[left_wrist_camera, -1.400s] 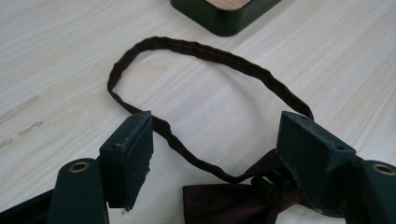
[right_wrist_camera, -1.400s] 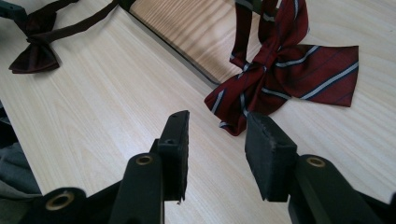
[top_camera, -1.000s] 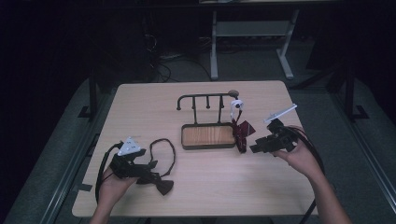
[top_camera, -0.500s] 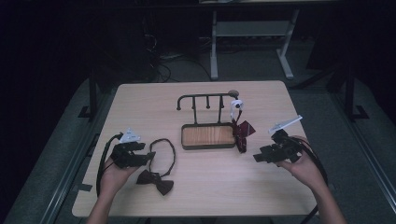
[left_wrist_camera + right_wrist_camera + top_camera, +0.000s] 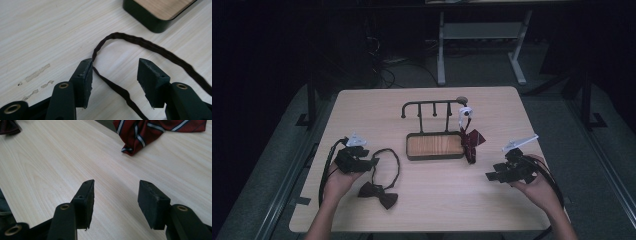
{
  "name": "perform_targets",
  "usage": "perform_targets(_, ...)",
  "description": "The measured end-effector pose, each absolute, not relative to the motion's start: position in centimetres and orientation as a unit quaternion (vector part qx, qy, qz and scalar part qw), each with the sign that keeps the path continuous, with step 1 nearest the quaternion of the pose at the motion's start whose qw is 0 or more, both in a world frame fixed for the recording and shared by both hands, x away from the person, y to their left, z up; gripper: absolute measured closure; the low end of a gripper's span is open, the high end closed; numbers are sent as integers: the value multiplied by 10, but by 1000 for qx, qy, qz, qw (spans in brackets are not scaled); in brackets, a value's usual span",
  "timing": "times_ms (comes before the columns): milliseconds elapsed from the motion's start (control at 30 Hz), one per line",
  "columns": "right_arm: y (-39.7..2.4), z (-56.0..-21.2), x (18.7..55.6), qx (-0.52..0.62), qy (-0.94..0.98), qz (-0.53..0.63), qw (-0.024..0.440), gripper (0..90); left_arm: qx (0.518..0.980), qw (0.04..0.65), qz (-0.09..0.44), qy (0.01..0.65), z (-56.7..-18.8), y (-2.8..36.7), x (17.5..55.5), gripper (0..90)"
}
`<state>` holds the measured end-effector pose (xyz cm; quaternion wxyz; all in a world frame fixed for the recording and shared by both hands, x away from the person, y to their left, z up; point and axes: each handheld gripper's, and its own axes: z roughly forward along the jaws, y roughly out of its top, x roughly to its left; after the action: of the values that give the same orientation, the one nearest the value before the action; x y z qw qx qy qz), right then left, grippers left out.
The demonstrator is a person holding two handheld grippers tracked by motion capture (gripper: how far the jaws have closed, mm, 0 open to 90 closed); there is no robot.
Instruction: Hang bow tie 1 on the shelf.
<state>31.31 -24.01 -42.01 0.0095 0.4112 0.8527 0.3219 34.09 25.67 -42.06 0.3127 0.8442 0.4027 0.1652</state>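
My left gripper [image 5: 113, 75] hovers low over the table [image 5: 427, 205], jaws apart with nothing pressed between them, and they have just been closing; the strap [image 5: 112, 86] of the dark bow tie [image 5: 378, 193] lies flat on the wood between the two pads, running up from the bottom edge toward my left pad, beside whose tip it bends and then sweeps across past my right pad; the strap's long axis here runs roughly along my jaws rather than across them, so, as I judge it, the closing pads should meet its sides and pinch it near that bend; the knot of the bow tie lies nearer the person than my left gripper [image 5: 362, 161] in the high view, just beside the left hand [image 5: 337, 181]; the tray [image 5: 160, 15] of the stand sits ahead and right of these jaws, well apart; my right gripper [image 5: 115, 200] has jaws standing wide and empty, which have just been opening, bare table between them; the striped red tie [image 5: 150, 132] lies ahead of them, apart; the left hand is plainly the nearer to the strap.
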Motion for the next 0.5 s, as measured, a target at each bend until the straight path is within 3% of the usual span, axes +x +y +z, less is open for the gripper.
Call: perform_targets(500,-240,-429,302,417,847,330,14,467,836,290,142,444,-439,261,366,552)
